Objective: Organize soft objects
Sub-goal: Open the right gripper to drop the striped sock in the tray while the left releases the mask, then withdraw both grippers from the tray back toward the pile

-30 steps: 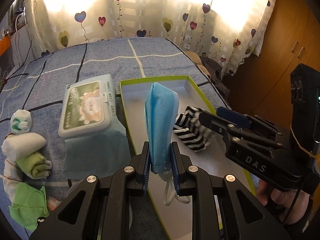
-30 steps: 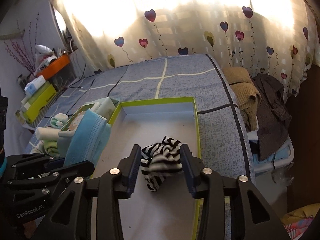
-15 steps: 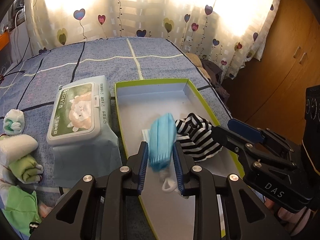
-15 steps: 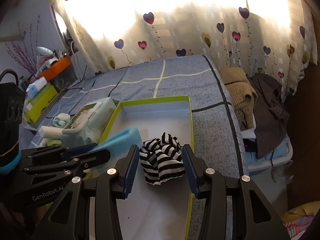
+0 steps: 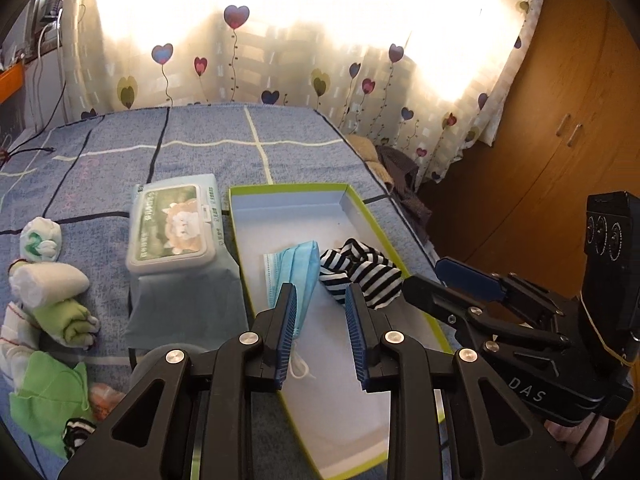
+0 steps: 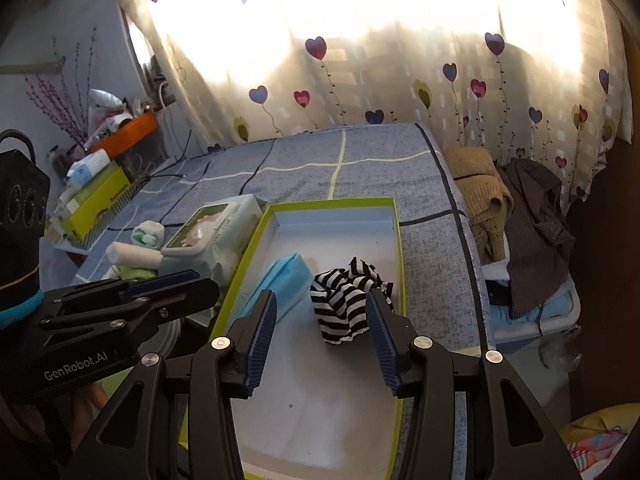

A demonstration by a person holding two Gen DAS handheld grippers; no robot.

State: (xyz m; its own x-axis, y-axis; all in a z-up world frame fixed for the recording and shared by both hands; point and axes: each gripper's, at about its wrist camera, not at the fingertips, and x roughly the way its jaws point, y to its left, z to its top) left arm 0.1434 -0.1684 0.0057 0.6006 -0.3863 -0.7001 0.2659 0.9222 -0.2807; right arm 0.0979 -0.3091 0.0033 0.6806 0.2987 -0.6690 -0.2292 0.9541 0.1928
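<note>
On the bed (image 5: 120, 152), the green-rimmed box (image 5: 394, 248) holds the blue masks (image 5: 298, 268) and striped cloth (image 5: 360, 274), touching. Left gripper (image 5: 322, 320): jaws parted, empty. Right gripper (image 6: 320, 330): jaws just widened, empty. Risk: the left pad beside the mask's ear loop (image 5: 300, 370) could snag it.

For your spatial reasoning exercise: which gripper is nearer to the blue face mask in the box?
Left. The left gripper is open with the blue face mask lying at its left finger; the right gripper brackets the striped cloth beside it.
</note>
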